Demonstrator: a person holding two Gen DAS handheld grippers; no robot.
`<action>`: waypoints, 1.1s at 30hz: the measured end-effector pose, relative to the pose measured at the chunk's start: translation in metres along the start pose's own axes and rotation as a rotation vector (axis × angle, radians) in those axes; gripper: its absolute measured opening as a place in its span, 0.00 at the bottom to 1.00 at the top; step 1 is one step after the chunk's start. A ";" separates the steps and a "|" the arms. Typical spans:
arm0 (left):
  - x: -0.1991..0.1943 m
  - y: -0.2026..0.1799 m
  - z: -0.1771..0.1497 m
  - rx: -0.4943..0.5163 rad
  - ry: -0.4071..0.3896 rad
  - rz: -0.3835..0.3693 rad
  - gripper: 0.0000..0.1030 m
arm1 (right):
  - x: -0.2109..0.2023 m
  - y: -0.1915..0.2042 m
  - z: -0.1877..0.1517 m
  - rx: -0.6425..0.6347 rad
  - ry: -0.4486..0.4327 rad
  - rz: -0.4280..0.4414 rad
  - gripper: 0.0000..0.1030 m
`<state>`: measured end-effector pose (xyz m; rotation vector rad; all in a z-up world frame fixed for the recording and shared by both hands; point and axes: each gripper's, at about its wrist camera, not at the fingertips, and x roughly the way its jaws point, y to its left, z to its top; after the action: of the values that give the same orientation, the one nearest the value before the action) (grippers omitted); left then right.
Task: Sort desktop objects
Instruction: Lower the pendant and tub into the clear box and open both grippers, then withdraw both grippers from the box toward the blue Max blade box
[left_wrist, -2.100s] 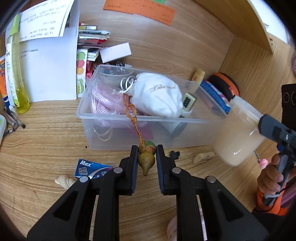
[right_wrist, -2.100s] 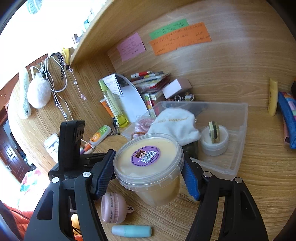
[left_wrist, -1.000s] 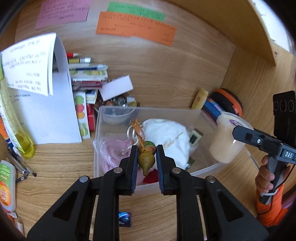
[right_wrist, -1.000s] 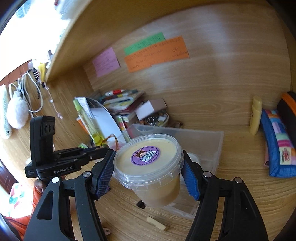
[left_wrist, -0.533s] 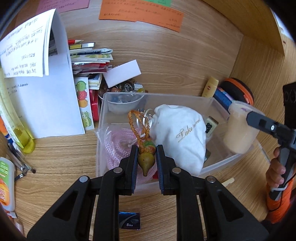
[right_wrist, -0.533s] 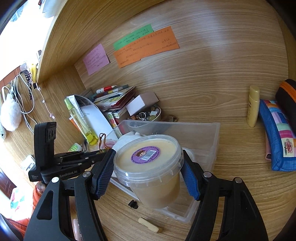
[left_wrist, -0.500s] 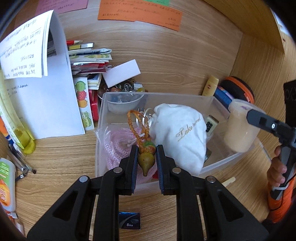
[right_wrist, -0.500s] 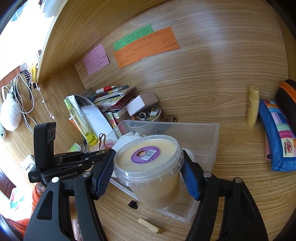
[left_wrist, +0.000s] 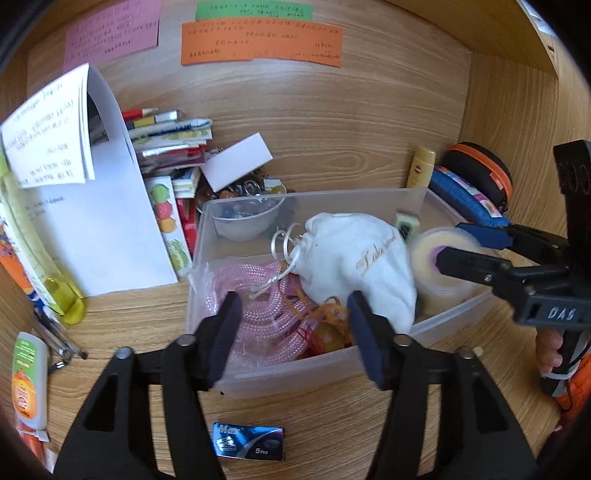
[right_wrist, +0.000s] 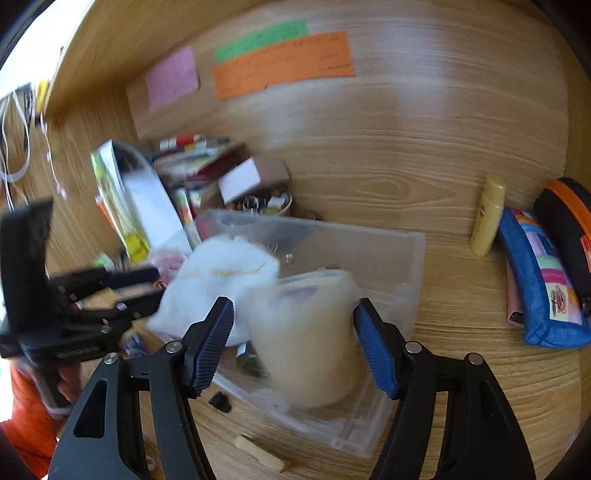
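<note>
A clear plastic bin (left_wrist: 303, 373) sits on the wooden desk; it also shows in the right wrist view (right_wrist: 373, 254). My left gripper (left_wrist: 295, 332) is open over the bin's front. The gourd charm on its orange cord (left_wrist: 330, 328) lies in the bin on pink netting (left_wrist: 258, 306) beside a white pouch (left_wrist: 354, 258). My right gripper (right_wrist: 295, 347) is open, its pads apart from the cream tub (right_wrist: 306, 339), which is blurred inside the bin's right end. The tub also shows in the left wrist view (left_wrist: 439, 266).
A blue Max packet (left_wrist: 247, 446) lies in front of the bin. Papers and books (left_wrist: 85, 206) stand at the left, a yellow bottle (left_wrist: 55, 284) and an orange tube (left_wrist: 27, 380) beyond. Pencil cases (right_wrist: 539, 273) and a small yellow bottle (right_wrist: 489, 218) lie at the right.
My left gripper opened and the gourd charm dropped into the bin. My right gripper opened and let the cream tub go into the bin's right end.
</note>
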<state>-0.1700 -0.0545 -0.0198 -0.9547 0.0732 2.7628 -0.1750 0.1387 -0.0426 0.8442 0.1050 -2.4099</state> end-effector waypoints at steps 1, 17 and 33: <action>-0.001 -0.001 0.000 0.004 -0.008 0.026 0.77 | 0.000 0.003 -0.001 -0.023 -0.010 -0.014 0.61; -0.005 -0.003 0.000 0.009 -0.022 0.036 0.79 | -0.019 0.011 -0.002 -0.080 -0.108 -0.016 0.69; -0.029 0.025 -0.001 -0.120 -0.104 0.065 0.94 | -0.026 -0.007 0.003 0.001 -0.141 -0.079 0.84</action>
<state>-0.1533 -0.0841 -0.0033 -0.8483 -0.0799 2.8996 -0.1635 0.1566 -0.0258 0.6797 0.0838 -2.5353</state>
